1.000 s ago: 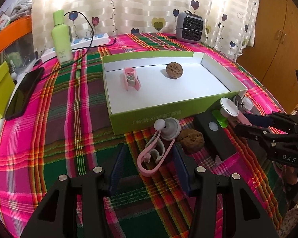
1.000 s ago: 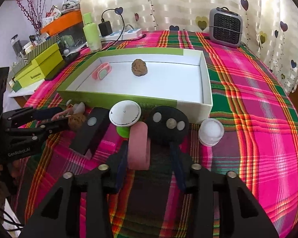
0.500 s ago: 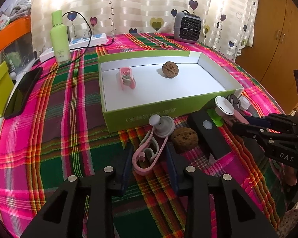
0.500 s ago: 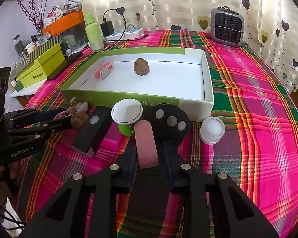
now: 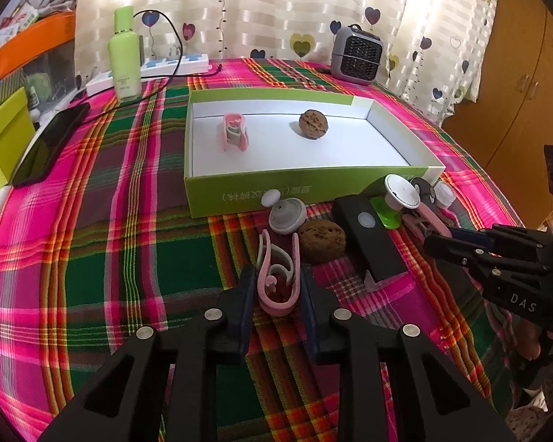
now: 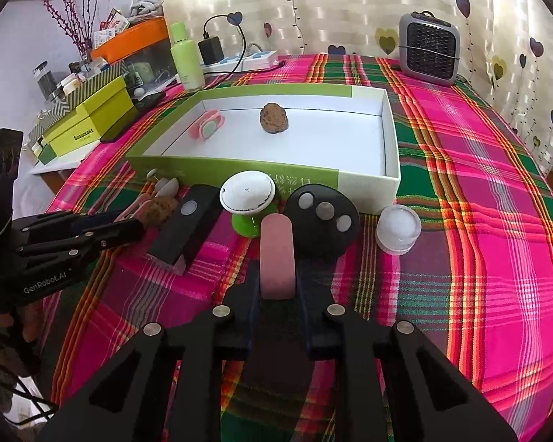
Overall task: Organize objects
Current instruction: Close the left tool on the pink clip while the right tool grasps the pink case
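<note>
Left wrist view: the left hand-held gripper [image 5: 278,291] has just been closing and now pinches a pink-and-grey curved plastic clip [image 5: 278,276] between its dark pads, the clip lying on the plaid-clothed desk [image 5: 92,243]. Just beyond the clip sit a grey round suction knob [image 5: 285,213] and a brown wrinkled walnut [image 5: 321,240], the two close together. A black rectangular block with a pale round button [image 5: 368,237] lies to the right of the walnut.

Right wrist view: the right hand-held gripper [image 6: 277,291] has likewise just been closing and is pressed onto a pink oblong flat piece [image 6: 276,258], which points away from the camera. Just beyond it stand a white disc on a green base [image 6: 247,193] and a black rounded body with three grey buttons [image 6: 322,217]. A small clear round lidded pot [image 6: 399,229] stands to the right, apart from the pink piece.

A shallow green cardboard box with white lining [image 6: 389,147] lies behind this row. Inside it rest a second pink clip [image 6: 206,129] near the left wall and a second brown walnut [image 6: 274,118] near the middle, well apart.

Background items: pale green bottle [image 5: 124,55], grey small fan heater [image 6: 429,48].
</note>
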Available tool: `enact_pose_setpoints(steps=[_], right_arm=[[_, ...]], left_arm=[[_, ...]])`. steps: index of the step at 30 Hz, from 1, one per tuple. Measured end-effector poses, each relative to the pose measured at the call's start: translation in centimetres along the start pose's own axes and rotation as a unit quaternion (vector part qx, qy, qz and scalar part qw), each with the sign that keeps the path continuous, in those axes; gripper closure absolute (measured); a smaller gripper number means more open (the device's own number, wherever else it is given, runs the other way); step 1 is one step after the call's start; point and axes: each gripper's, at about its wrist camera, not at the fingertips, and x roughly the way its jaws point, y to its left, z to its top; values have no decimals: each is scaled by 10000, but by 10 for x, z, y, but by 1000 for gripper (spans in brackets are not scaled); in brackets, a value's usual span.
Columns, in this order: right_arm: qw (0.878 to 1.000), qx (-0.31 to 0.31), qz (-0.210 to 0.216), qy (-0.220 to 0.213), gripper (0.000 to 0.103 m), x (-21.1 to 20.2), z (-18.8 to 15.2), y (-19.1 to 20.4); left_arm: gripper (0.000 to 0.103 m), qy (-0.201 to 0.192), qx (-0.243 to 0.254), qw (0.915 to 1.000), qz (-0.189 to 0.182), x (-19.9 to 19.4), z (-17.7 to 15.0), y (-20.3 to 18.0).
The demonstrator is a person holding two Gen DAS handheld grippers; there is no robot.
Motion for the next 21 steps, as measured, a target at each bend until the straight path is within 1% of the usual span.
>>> enact_pose_setpoints(steps=[6,11,15,17,19,21], right_arm=[[10000,-67,-16,23,85,2,2,1],[9999,-166,-9,46,83,5,4,2],[9999,-12,123,17,83,6,6,-3],[9998,96,201,4,83,6,6,-6],[9999,34,124,4,84,6,6,-2],[9999,-117,-60,10,84,6,6,4]], left_arm=[[81,-38,67,9999,116,1,1,-3],[73,-44,-37,10000,17,2,2,-4],[67,-23,-10,10000,26,3,4,-6],[67,-6,29,10000,81,3,4,-9],[67,8,-24,9999,115,5,7,-9],[67,19,-71,9999,142,5,7,-9]])
